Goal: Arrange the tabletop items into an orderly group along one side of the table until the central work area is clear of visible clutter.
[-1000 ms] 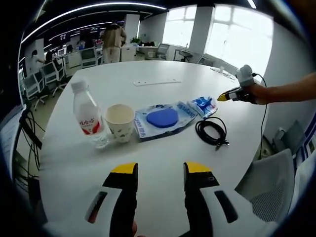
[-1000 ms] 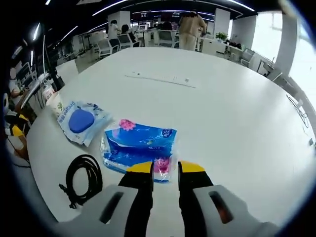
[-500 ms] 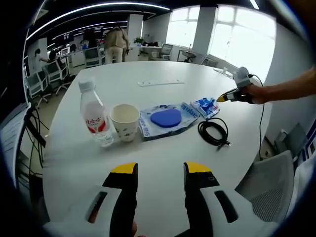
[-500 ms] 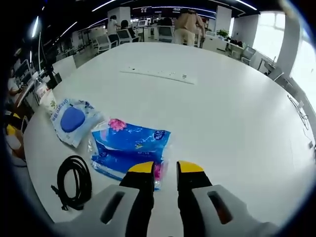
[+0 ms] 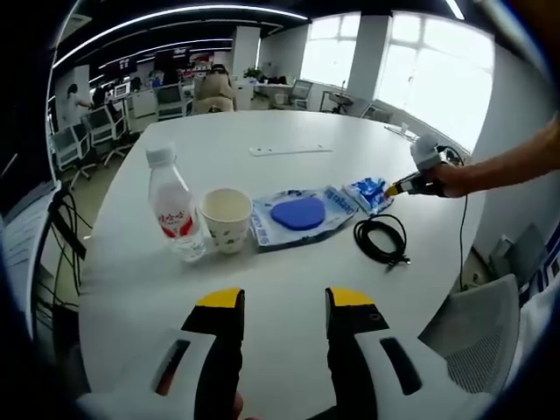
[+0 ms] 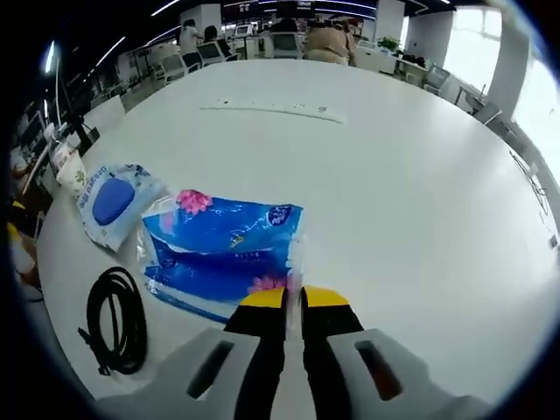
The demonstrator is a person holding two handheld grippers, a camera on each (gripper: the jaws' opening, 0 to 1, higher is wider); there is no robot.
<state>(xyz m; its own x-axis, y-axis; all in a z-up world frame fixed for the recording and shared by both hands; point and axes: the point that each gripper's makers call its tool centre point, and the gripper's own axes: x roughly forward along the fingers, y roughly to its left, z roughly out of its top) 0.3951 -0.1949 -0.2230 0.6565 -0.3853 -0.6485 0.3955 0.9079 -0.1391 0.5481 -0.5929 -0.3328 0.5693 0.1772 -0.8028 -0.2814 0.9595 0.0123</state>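
Round white table (image 5: 289,131) in an open office.

Left gripper view: the left gripper (image 5: 284,300), yellow-tipped black jaws set well apart with nothing between them, hangs above the bare near part of the table. A row of items runs across the middle of the view. Clear plastic water bottle with white cap and red label (image 5: 172,206) stands upright at the left end. Just beside it, a white paper cup with a small printed pattern (image 5: 226,219), upright, mouth open. Next, a flat clear packet holding a round blue pad (image 5: 300,214), lying flat, near the cup. Past it, a small blue plastic tissue pack (image 5: 369,192). A coiled black cable (image 5: 380,239) lies nearer the table edge, apart from the packet. The right gripper (image 5: 405,185) comes in from the right, held by a bare forearm, its tip at the tissue pack.

Right gripper view: right gripper's (image 6: 293,297) jaws are nearly together, pinching the thin clear end flap of the blue tissue pack (image 6: 223,252), which lies flat on the table. The blue-pad packet (image 6: 111,200) sits to its left, close beside it; the cable (image 6: 115,318) lies below-left, close to the pack. A long white strip (image 6: 269,108) rests far across the table. Office chairs and people show beyond.
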